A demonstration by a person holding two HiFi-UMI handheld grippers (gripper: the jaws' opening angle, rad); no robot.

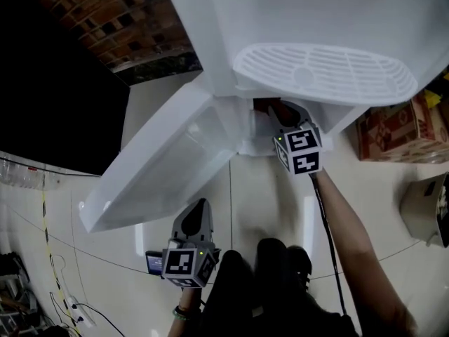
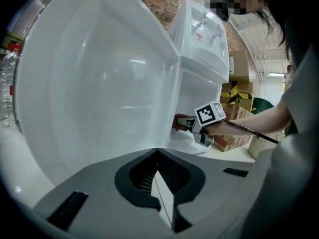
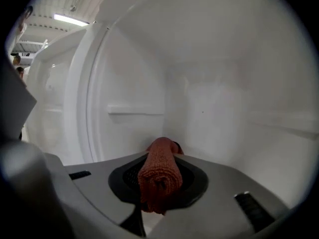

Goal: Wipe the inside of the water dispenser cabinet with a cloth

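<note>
The white water dispenser (image 1: 330, 20) stands with its lower cabinet door (image 1: 168, 167) swung wide open to the left. My right gripper (image 1: 283, 120) reaches into the cabinet opening, shut on a rolled reddish-brown cloth (image 1: 269, 108). In the right gripper view the cloth (image 3: 159, 176) sticks out past the jaws toward the white inner back wall (image 3: 224, 113), close to the bottom corner. My left gripper (image 1: 198, 213) hangs low in front of the open door, shut and holding nothing. The left gripper view shows the door's inner face (image 2: 99, 83) and the right gripper (image 2: 192, 126) at the cabinet.
Cardboard boxes (image 1: 400, 128) and a pale container (image 1: 424, 209) sit on the floor right of the dispenser. Cables (image 1: 59, 300) trail at lower left. A small ledge (image 3: 134, 111) runs along the cabinet's left wall. The person's shoes (image 1: 280, 258) are just below the cabinet.
</note>
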